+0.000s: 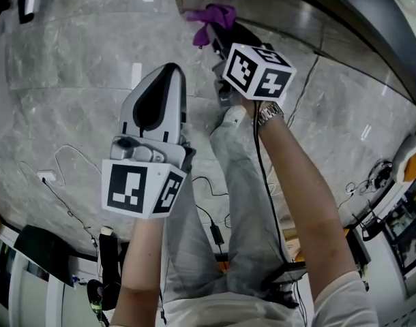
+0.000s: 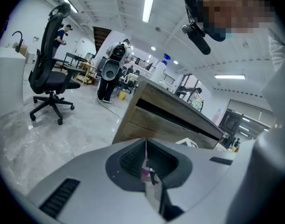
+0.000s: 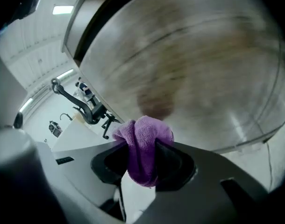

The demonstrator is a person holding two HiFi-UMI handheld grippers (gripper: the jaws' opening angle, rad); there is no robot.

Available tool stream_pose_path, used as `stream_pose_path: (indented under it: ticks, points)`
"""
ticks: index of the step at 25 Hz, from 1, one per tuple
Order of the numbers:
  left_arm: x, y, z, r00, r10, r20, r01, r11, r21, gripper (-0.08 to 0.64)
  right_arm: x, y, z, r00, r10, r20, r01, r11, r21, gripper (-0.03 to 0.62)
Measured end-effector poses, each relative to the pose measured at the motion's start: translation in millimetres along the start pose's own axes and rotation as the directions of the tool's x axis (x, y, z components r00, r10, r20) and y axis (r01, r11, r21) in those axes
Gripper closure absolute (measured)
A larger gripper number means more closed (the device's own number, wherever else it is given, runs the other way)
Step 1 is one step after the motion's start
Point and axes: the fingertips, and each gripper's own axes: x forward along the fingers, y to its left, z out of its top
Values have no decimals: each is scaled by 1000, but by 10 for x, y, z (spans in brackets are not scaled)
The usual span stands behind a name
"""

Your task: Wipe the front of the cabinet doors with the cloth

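Observation:
My right gripper (image 1: 218,36) is shut on a purple cloth (image 1: 211,19), whose bunched end (image 3: 145,139) sticks out past the jaws. The cloth is close to the wooden cabinet door front (image 3: 194,69), which looks blurred; touching or not, I cannot tell. In the head view the cabinet (image 1: 290,16) runs along the top, under a dark countertop edge. My left gripper (image 1: 157,101) hangs lower, away from the cabinet, jaws closed together with nothing held (image 2: 146,160). It faces across the room toward a wooden counter (image 2: 166,118).
A black office chair (image 2: 51,73) stands on the grey marble floor (image 1: 71,80) at the left. Cables (image 1: 65,182) trail over the floor near the person's legs (image 1: 228,237). Equipment and a cart (image 1: 392,203) sit at the right edge.

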Motion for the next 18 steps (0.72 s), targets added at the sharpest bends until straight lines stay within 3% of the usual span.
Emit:
stream_pose_path:
  ticks: [4,10,14,18]
  points:
    - [250,-488,-150,999,-38,-2,38,999,-3,543,-329,-992,-232,987,-154,-49,156,986,52,454]
    - [520,-1062,-526,992,-114,-59,115,993,6,543,-751,-2237,-285,940,-340,-37,341,922,181,454]
    - [653,-1147,-687,986,-142,-83,144,989,17,543,-761,-2720,-252,912,-409,-33,407,892,198,454]
    - [734,-958,-786,981,-155,-115,159,987,28,543,-609,-2820,-230,897,-442,-35,441,883,159,454]
